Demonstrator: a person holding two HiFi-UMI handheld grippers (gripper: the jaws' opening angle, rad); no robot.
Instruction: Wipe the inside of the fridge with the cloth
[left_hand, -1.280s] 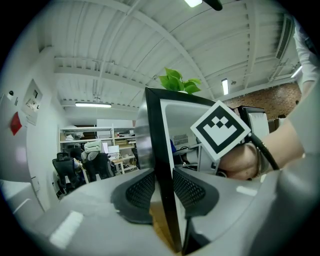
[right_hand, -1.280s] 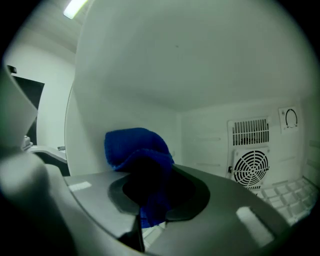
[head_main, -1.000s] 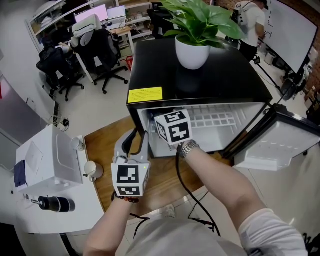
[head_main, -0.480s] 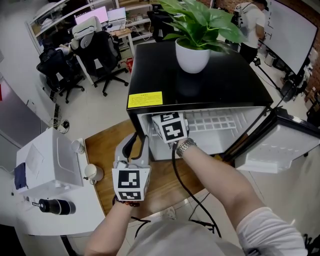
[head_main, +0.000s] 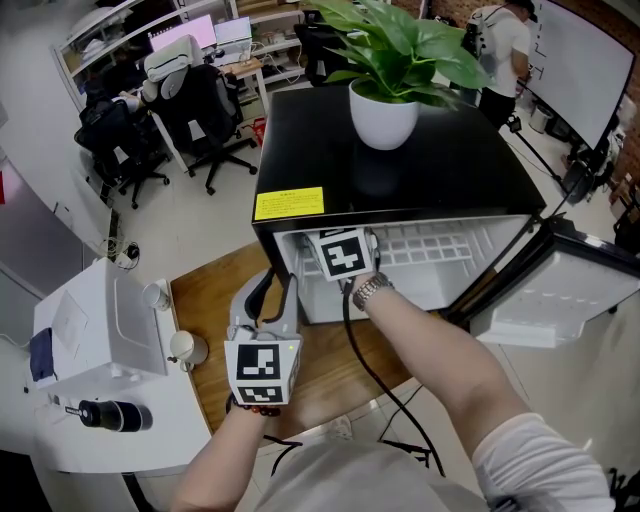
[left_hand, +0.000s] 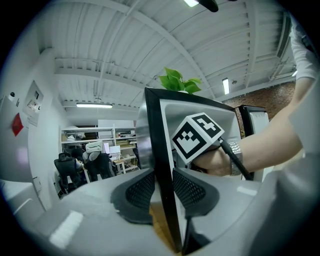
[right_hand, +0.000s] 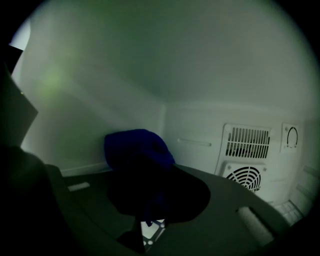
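Note:
The black mini fridge (head_main: 420, 165) stands open, its white inside (right_hand: 100, 75) dim. A dark blue cloth (right_hand: 135, 147) is bunched between the jaws of my right gripper (right_hand: 147, 187), which is shut on it. The cloth sits by the left inner wall near the back corner. In the head view only that gripper's marker cube (head_main: 345, 253) shows, inside the opening at the left. My left gripper (left_hand: 165, 187) is shut on the fridge's black front left edge (left_hand: 157, 140), one pad on each side. It shows below that corner (head_main: 272, 292) in the head view.
The fridge door (head_main: 560, 290) hangs open to the right. A potted plant (head_main: 385, 105) stands on top. Fan grilles (right_hand: 245, 175) and a dial (right_hand: 292, 136) are on the back wall. A white machine (head_main: 100, 320) and a cup (head_main: 185, 342) sit left of the wooden table (head_main: 205, 290).
My right gripper has gone a little deeper into the fridge with the cloth, its marker cube now smaller and turned. The left gripper has stayed on the fridge edge.

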